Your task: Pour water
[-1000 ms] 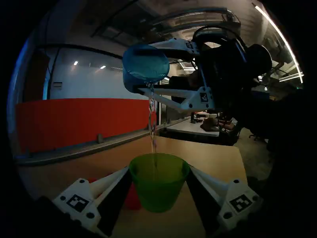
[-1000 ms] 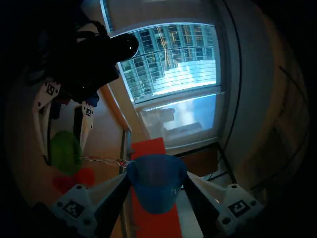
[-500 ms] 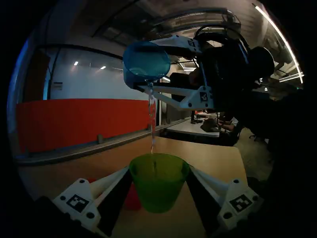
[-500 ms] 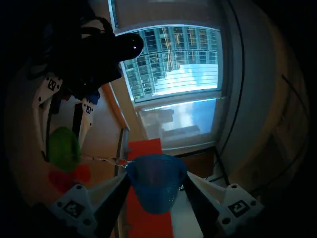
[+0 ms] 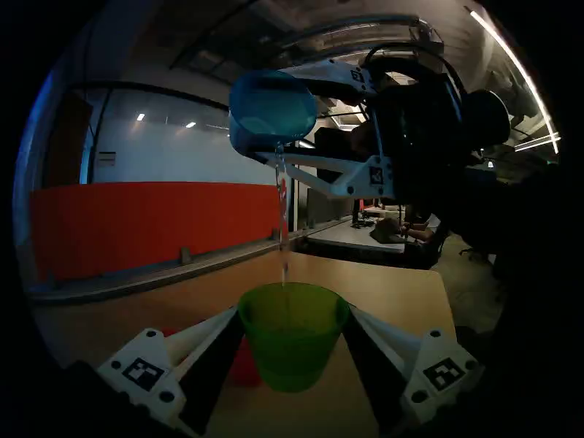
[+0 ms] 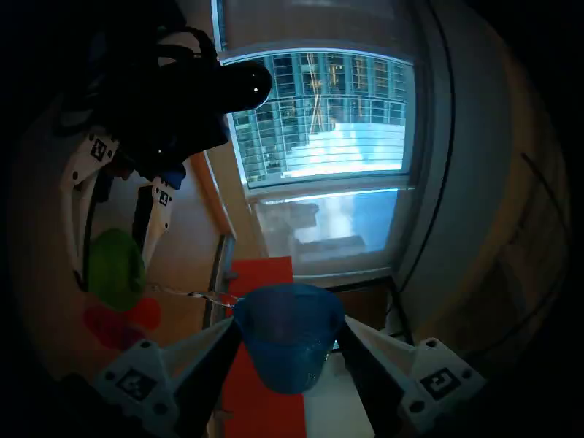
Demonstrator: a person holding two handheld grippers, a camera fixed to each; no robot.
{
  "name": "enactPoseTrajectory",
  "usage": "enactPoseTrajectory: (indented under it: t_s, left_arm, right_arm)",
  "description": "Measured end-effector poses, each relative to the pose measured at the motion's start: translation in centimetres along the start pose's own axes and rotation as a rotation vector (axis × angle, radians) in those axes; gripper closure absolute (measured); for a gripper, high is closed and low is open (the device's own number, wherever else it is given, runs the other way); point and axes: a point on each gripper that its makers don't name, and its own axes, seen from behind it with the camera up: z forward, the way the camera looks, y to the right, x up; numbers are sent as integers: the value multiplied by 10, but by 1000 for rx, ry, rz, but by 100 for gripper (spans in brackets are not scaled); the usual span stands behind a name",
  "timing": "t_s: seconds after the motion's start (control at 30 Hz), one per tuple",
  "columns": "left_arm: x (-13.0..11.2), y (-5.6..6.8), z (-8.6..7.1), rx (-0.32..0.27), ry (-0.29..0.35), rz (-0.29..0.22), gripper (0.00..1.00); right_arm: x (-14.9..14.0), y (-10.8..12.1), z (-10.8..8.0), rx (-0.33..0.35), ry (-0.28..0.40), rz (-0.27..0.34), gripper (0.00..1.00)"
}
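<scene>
My left gripper (image 5: 292, 343) is shut on a green cup (image 5: 293, 332), which it holds upright above the wooden table (image 5: 379, 288). High over it, a blue cup (image 5: 271, 111) lies tipped on its side in my right gripper (image 5: 306, 117). A thin stream of water (image 5: 282, 219) falls from the blue cup's rim into the green cup. In the right gripper view the blue cup (image 6: 288, 343) sits between my right gripper's (image 6: 288, 350) two fingers, water (image 6: 197, 294) leaves its rim leftward, and the green cup (image 6: 113, 269) shows in the left gripper (image 6: 117, 255).
A red cup (image 5: 244, 361) stands on the table behind the green one, also red cup (image 6: 120, 321). An orange partition (image 5: 146, 223) runs along the table's far edge. A bright window with blinds (image 6: 328, 117) is behind. The table's right edge (image 5: 442, 292) drops to the floor.
The blue cup has risen slightly and shifted right while water keeps pouring. The green cup stays still.
</scene>
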Motion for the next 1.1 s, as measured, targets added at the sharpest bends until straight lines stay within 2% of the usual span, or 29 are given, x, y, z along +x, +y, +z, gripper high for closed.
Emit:
enactPoseTrajectory:
  t_s: [1.1]
  left_arm:
    - [0,-5,1,16,6,-11,12]
  right_arm:
    - [15,3,6,-26,18,-176,11]
